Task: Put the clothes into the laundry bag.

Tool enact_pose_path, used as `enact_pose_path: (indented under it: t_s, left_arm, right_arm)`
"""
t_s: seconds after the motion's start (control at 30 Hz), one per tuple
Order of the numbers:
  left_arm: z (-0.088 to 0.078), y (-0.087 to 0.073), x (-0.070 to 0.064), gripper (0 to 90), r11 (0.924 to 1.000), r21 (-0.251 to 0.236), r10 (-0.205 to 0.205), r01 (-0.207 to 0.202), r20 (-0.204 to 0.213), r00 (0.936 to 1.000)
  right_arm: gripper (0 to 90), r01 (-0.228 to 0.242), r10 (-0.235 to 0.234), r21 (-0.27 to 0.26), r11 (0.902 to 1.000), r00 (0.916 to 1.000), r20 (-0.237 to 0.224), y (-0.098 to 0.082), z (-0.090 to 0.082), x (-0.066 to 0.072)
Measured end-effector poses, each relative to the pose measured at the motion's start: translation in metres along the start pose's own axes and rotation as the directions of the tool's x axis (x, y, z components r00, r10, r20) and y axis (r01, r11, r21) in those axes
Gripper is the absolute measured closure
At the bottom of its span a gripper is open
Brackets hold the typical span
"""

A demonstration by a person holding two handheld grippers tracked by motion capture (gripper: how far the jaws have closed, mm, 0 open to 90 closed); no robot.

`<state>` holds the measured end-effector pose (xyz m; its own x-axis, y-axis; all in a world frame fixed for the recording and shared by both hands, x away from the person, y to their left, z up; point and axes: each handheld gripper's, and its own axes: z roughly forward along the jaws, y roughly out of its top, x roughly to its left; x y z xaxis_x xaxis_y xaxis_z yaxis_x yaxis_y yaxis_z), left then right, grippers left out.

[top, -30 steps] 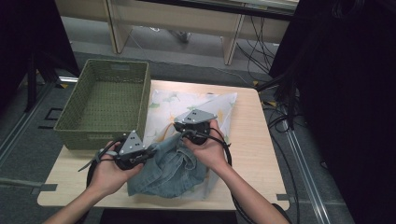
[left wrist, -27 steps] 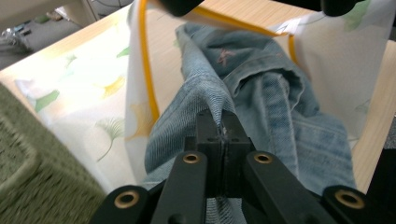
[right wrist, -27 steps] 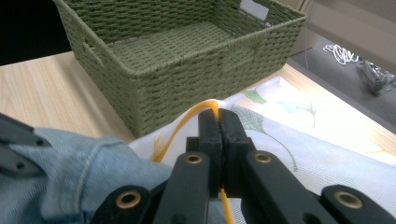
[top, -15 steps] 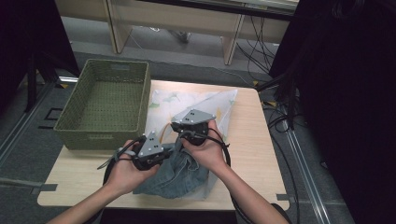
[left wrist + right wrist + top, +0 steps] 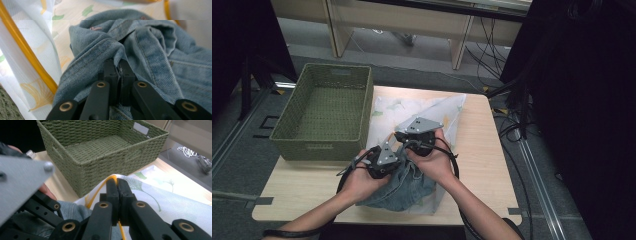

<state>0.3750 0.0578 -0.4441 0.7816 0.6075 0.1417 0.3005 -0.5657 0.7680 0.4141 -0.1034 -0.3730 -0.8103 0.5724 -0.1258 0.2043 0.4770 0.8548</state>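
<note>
In the high view, a denim garment (image 5: 404,187) is seen at the near edge of the table (image 5: 482,150), at the mouth of a white printed laundry bag (image 5: 422,107) beside a green woven basket (image 5: 324,107).

In the left gripper view, the left gripper (image 5: 119,67) is clamped on a denim fold.

In the right gripper view, the right gripper (image 5: 117,185) is pinched on the bag's yellow-trimmed rim (image 5: 100,188).

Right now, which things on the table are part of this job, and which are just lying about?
In the job:
- denim garment, pinched by the left gripper
- white mesh bag, its yellow rim pinched by the right gripper

Lying about:
- green woven basket
- cables on the floor
</note>
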Motion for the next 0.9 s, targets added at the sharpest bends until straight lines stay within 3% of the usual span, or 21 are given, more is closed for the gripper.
enact_pose_path:
  t_s: [0.23, 0.37, 0.5, 0.73, 0.8, 0.87, 0.9]
  left_arm:
    - [0.003, -0.004, 0.000, 82.1, 0.9997, 0.021, 0.014, -0.014, 0.003, 0.9999]
    - [-0.012, -0.004, -0.001, 60.2, 0.9998, 0.004, 0.021, -0.021, 0.011, 0.9997]
    - [-0.036, -0.008, -0.001, 42.6, 0.9981, -0.039, -0.047, 0.047, 0.008, 0.9989]
    - [-0.065, -0.034, 0.011, 35.6, 0.9928, -0.078, -0.093, 0.091, -0.021, 0.9955]
    - [-0.068, -0.043, 0.015, 35.6, 0.9900, -0.069, -0.123, 0.123, 0.001, 0.9924]
    - [-0.068, -0.050, 0.018, 36.7, 0.9819, -0.061, -0.177, 0.179, 0.049, 0.9830]
    - [-0.068, -0.052, 0.020, 36.7, 0.9813, -0.053, -0.182, 0.185, 0.055, 0.9818]
  right_arm:
    - [90.0, -0.009, 0.009, 0.012, 0.9999, 0.9999, -0.005, -0.003, 0.003, 0.000]
    - [90.0, -0.011, 0.011, 0.015, 0.9998, 0.9999, -0.004, -0.004, 0.004, -0.001]
    - [90.0, -0.016, 0.016, 0.012, 0.9998, 0.9999, 0.003, -0.004, 0.002, -0.003]
    - [90.0, -0.032, 0.032, 0.018, 0.9993, 0.9994, 0.014, -0.004, 0.002, -0.007]
    - [90.0, -0.025, 0.025, 0.013, 0.9996, 0.9996, 0.015, -0.004, 0.002, -0.007]
    - [90.0, -0.029, 0.029, 0.012, 0.9995, 0.9995, 0.014, -0.003, 0.002, -0.007]
    - [90.0, -0.027, 0.026, 0.013, 0.9996, 0.9995, 0.015, -0.003, 0.002, -0.008]
